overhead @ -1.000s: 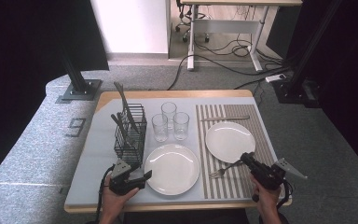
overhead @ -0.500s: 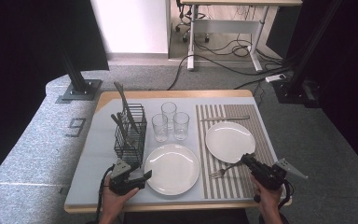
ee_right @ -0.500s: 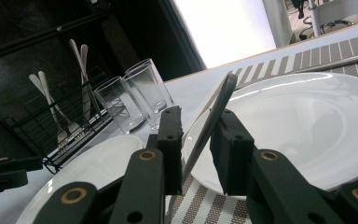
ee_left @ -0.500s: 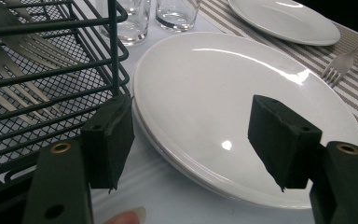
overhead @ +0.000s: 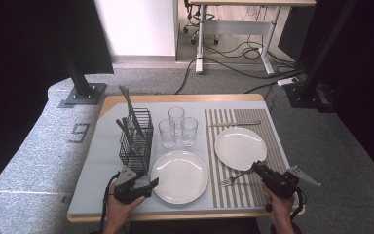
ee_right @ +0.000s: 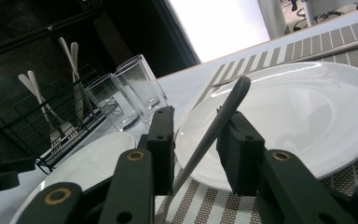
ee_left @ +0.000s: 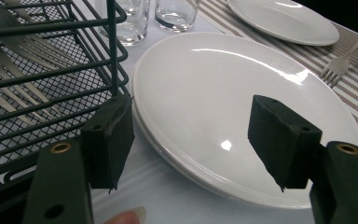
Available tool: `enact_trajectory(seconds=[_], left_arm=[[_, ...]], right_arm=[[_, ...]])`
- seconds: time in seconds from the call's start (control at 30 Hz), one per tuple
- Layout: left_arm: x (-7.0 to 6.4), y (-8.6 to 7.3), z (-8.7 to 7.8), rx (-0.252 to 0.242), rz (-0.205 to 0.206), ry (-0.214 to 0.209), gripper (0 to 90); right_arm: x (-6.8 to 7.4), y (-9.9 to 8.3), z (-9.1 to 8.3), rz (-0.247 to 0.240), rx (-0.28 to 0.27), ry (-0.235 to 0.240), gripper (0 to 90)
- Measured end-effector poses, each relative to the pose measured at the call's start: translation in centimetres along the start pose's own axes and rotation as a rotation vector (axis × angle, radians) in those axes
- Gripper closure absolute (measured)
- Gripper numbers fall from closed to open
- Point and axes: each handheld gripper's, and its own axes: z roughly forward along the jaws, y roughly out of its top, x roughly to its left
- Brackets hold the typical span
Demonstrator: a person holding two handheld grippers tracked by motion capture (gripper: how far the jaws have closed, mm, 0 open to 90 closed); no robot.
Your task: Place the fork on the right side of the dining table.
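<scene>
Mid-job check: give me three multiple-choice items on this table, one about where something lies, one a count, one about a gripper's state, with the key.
1. Where does the silver metal fork lie?
A. on the striped placemat, handle between the right gripper's jaws
B. in the black wire cutlery basket
C. on the near round white plate

2. How many clear drinking glasses stand beside the basket?
A. one
B. three
C. five

3. How is the left gripper?
A. shut on a glass
B. shut on the basket
C. open, holding nothing

Key:
1 A: the right gripper view shows the handle rising between the right gripper jaws, not yet clamped.
2 B: the high view shows three glasses in a cluster.
3 C: the left gripper view shows its jaws wide apart over the near plate's edge.
</scene>
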Motion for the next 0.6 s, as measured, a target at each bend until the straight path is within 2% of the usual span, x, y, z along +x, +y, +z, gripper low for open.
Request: enact_trajectory(seconds=[0.13, 0.33, 0.6], left_arm=[[0.01, -0.01, -0.01, 0.0, 0.0, 0.001, 31.5], [0.01, -0.01, 0.02, 0.001, 0.0, 0.001, 31.5], [0.08, -0.05, 0.05, 0.002, -0.001, 0.002, 31.5]], right_arm=[[-0.2, 0.01, -0.22, 0.013, -0.016, -0.013, 65.6], [-0.59, -0.16, -0.38, 0.029, -0.013, -0.031, 65.9], [-0.85, -0.25, -0.4, 0.024, -0.007, -0.056, 68.3]])
